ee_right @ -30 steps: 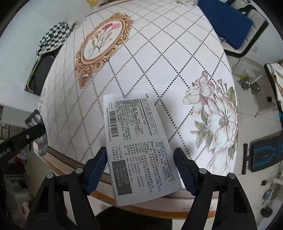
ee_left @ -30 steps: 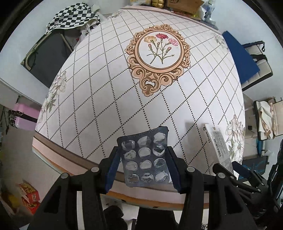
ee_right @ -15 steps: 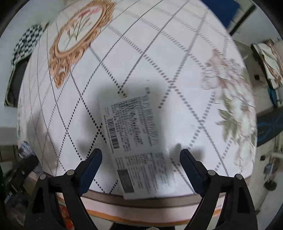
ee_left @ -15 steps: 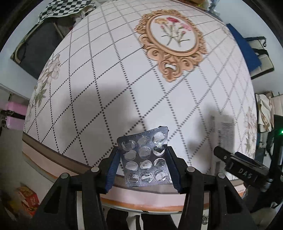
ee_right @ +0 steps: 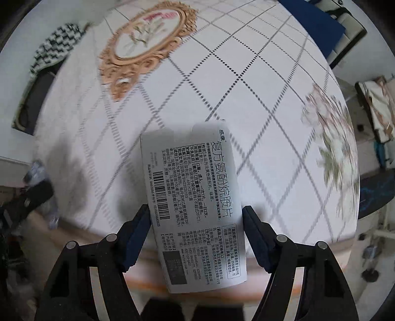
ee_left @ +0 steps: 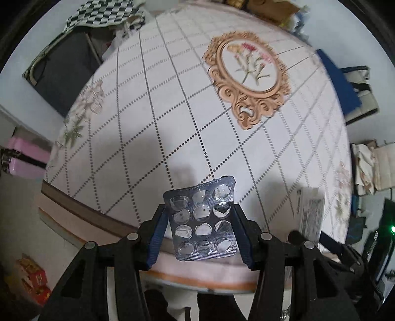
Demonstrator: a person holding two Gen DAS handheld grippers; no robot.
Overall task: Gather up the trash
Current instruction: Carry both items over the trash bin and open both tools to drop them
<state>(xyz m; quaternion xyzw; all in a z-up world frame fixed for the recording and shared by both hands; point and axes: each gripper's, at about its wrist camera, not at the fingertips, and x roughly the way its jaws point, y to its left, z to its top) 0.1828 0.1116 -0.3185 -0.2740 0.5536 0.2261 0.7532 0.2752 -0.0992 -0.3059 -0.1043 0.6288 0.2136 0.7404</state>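
Note:
My left gripper [ee_left: 198,210] is shut on an empty silver blister pack [ee_left: 202,221], held by its side edges above the table's near edge. My right gripper [ee_right: 197,212] is shut on a flat white medicine box [ee_right: 195,210] with black print and a barcode, held lifted over the near edge of the table. The same box shows in the left wrist view [ee_left: 311,212] at the right, above the right gripper's dark body.
The round table [ee_left: 153,118] has a white diamond-pattern cloth with a gold floral medallion [ee_left: 251,74]. A chair with a checkered cloth [ee_left: 98,12] stands far left. A blue chair [ee_right: 313,22] is at the far right. A pink case [ee_left: 22,158] is on the floor at left.
My right gripper closed on the medicine box and lifted it off the table. My left gripper still holds the blister pack and has drawn back slightly toward the table's near edge.

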